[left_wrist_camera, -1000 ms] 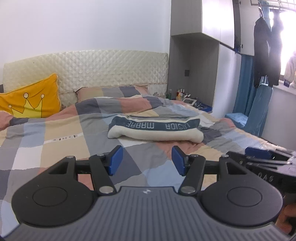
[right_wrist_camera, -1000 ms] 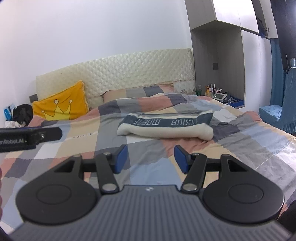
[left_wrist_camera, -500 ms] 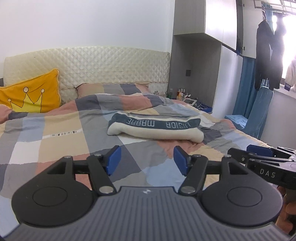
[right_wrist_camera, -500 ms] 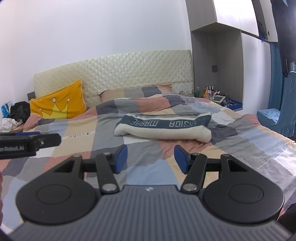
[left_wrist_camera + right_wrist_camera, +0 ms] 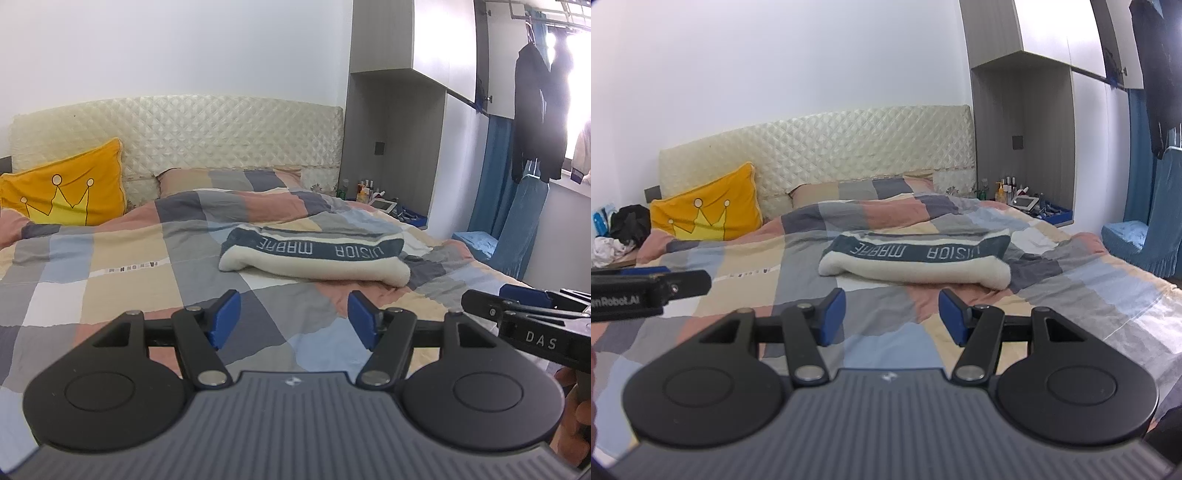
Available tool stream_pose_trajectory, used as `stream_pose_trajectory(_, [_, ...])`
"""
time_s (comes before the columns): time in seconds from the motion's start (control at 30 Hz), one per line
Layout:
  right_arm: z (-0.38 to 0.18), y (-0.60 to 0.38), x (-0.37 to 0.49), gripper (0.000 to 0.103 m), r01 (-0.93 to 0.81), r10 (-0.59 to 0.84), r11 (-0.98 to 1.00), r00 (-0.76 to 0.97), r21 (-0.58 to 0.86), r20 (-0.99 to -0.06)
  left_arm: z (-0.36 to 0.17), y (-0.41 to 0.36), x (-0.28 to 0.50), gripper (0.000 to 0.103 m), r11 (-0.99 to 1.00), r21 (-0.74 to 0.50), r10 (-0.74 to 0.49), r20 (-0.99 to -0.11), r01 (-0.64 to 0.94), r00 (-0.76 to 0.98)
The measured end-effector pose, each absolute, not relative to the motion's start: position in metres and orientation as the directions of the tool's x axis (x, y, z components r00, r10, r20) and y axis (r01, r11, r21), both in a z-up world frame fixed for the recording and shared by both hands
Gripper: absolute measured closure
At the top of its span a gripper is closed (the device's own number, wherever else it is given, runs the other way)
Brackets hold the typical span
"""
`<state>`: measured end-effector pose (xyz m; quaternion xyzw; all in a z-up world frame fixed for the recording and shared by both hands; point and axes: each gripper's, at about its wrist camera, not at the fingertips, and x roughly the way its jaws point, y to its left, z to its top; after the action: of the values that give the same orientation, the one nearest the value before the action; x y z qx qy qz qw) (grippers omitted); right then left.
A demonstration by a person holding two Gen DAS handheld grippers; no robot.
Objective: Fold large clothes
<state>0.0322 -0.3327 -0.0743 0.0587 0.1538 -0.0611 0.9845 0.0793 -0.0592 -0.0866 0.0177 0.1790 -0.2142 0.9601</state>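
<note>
A folded cream garment with a dark blue lettered band (image 5: pixel 314 260) (image 5: pixel 916 260) lies on the checked bedspread (image 5: pixel 129 273) (image 5: pixel 1071 280), well beyond both grippers. My left gripper (image 5: pixel 293 319) hovers over the near part of the bed, jaws open and nothing between its blue pads. My right gripper (image 5: pixel 892 315) is beside it, also open and empty. Each gripper shows at the other view's edge: the right gripper (image 5: pixel 517 306) at the right of the left wrist view, the left gripper (image 5: pixel 665 282) at the left of the right wrist view.
A yellow crown cushion (image 5: pixel 62 195) (image 5: pixel 705 210) leans on the quilted headboard (image 5: pixel 221 136). A nightstand with bottles (image 5: pixel 1023 199) stands at the bed's right, a blue-covered chair (image 5: pixel 1145 240) further right. Dark clothes (image 5: pixel 539 110) hang by the window. Clothes are piled (image 5: pixel 620 232) at far left.
The left gripper's jaws have spread a little wider. Both views shifted slightly; the garment has not moved.
</note>
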Motion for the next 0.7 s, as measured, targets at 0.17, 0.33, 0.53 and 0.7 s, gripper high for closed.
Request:
stream_pose_trajectory(0.17, [-0.074,-0.3324,0.0306,0.043,0.139,-0.104,0.986,0.946,0.096,-0.306,-0.0866,-0.0615,0.0767,0.032,0.909,-0.043,-0.402,-0.352,0.415,0.845])
stream_pose_trajectory(0.33, [-0.0747,-0.3309,0.0287,0.043,0.142,-0.107,0.985,0.946,0.094,-0.305,-0.087,-0.0623,0.0747,0.031,0.907,-0.046,-0.407,-0.352,0.418,0.843])
stream_pose_trajectory(0.53, [-0.0752,-0.3292,0.0279,0.043,0.143,-0.107,0.985,0.945,0.096,-0.309,-0.087,-0.0625,0.0747,0.031,0.907,-0.047,-0.407,-0.349,0.418,0.844])
stream_pose_trajectory(0.7, [-0.0757,-0.3285,0.026,0.043,0.146,-0.109,0.984,0.945,0.1,-0.308,-0.0872,-0.0633,0.0738,0.03,0.908,-0.047,-0.405,-0.344,0.416,0.847])
